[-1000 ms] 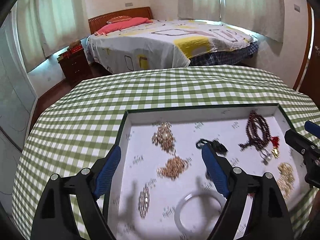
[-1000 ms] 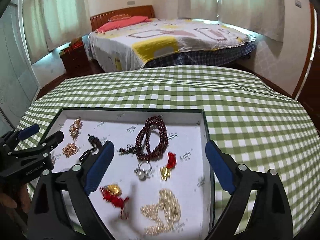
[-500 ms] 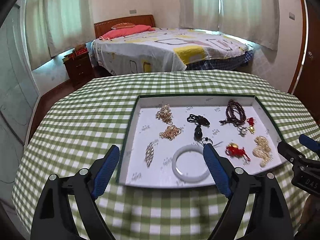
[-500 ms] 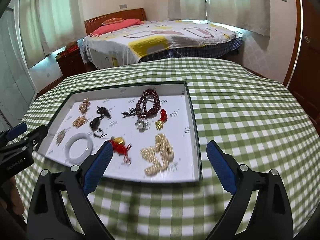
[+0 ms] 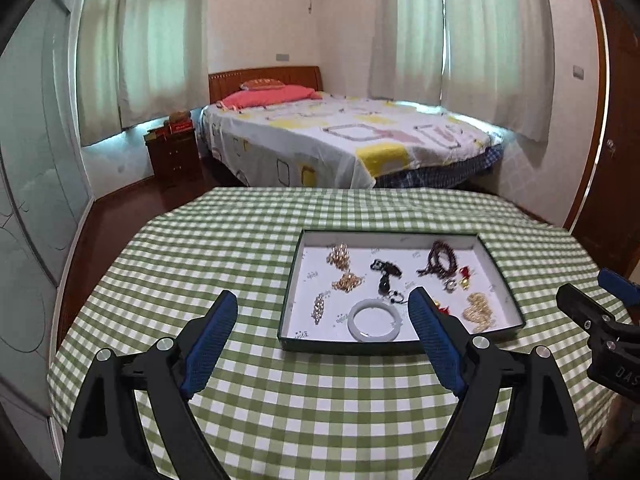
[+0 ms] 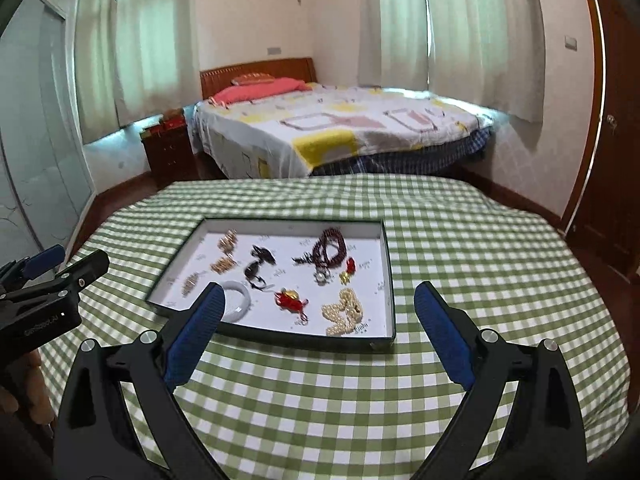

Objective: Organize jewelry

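Observation:
A shallow dark-rimmed tray (image 5: 289, 292) (image 6: 390, 280) with a white liner sits on the checked table. In it lie a white bangle (image 5: 374, 320) (image 6: 238, 302), gold pieces (image 5: 339, 256) (image 6: 227, 242), a black cord pendant (image 5: 385, 274) (image 6: 256, 264), a dark red bead string (image 5: 442, 260) (image 6: 330, 246), a red tassel charm (image 6: 290, 300) and a pearl strand (image 5: 480, 312) (image 6: 344, 312). My left gripper (image 5: 322, 344) is open and empty, held back from the tray's near edge. My right gripper (image 6: 318, 340) is open and empty, also short of the tray.
The round table has a green-and-white checked cloth (image 5: 200, 264) (image 6: 500, 264). Behind it stand a bed (image 5: 344, 140), a dark nightstand (image 5: 174, 156) and curtained windows. A brown door (image 6: 616, 160) is at the right.
Both grippers have pulled back and up from over the tray. The tray now looks smaller and farther away. The jewelry has stayed in place.

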